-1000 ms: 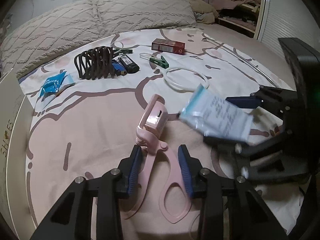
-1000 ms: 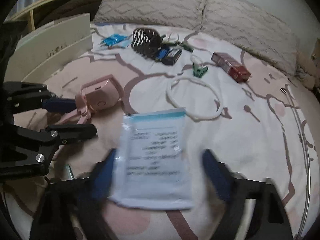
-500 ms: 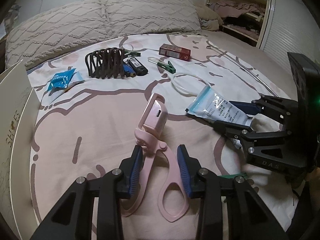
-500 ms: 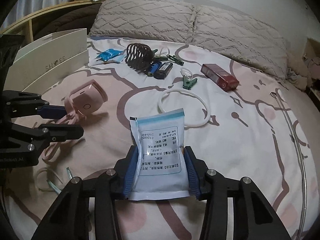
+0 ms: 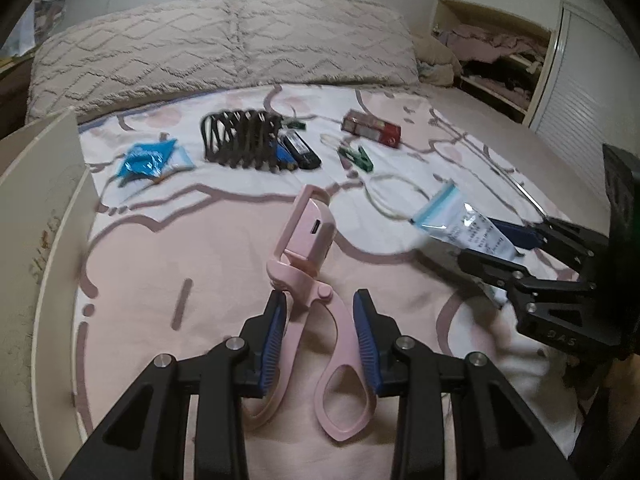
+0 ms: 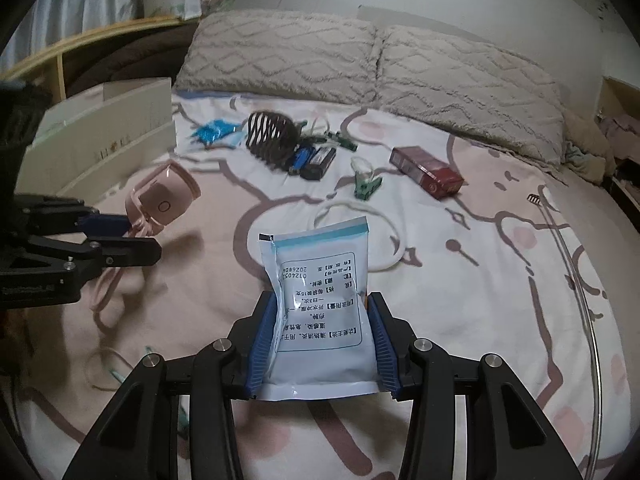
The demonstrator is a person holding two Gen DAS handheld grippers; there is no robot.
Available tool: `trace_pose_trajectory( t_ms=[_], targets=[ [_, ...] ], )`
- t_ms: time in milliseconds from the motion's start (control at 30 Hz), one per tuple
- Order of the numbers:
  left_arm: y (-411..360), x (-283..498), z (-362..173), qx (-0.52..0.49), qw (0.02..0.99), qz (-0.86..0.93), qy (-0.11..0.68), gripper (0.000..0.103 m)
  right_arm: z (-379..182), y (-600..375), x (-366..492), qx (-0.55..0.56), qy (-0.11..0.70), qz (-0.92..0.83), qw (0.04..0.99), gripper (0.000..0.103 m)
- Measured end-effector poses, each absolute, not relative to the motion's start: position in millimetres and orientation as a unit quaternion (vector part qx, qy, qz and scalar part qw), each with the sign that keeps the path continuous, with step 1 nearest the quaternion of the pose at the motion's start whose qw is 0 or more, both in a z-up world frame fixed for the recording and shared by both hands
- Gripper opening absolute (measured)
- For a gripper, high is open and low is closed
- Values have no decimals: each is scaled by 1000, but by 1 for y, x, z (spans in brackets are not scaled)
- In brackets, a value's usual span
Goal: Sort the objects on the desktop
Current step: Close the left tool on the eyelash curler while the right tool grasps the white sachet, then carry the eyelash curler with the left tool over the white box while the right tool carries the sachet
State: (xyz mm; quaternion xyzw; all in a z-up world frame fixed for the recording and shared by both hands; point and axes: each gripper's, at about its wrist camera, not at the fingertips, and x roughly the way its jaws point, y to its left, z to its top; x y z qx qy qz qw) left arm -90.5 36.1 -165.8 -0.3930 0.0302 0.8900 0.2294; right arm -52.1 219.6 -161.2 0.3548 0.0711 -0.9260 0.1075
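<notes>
My left gripper point(image 5: 320, 328) is shut on the handles of a pink eyelash curler point(image 5: 310, 240) and holds it above the bed; it also shows in the right wrist view point(image 6: 160, 200). My right gripper point(image 6: 322, 334) is shut on a white and blue medicine sachet point(image 6: 320, 304), held upright above the sheet. The sachet also shows at the right of the left wrist view point(image 5: 460, 222). The two grippers are side by side, apart.
A cream shoe box point(image 6: 100, 140) stands at the left. On the sheet lie a blue packet point(image 6: 214, 130), a dark brown hair claw point(image 6: 270, 138), lighters point(image 6: 316, 158), a green clip point(image 6: 366, 184), a red box point(image 6: 426, 172) and a white ring point(image 6: 360, 232). Pillows point(image 6: 360, 60) lie behind.
Both grippers have risen with their objects. The right gripper closed on the sachet a second ago and has tilted it upright.
</notes>
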Motion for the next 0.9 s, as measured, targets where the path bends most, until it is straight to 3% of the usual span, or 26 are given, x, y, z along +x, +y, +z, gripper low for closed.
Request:
trace_pose_trajectory(
  t_ms=[500, 900],
  targets=[
    [24, -82, -101, -316, 209, 924, 44, 35, -117, 223, -56, 317, 15, -941, 115, 47],
    [-36, -68, -62, -294, 182, 938, 27, 35, -70, 189, -52, 279, 1, -948, 155, 47]
  ],
)
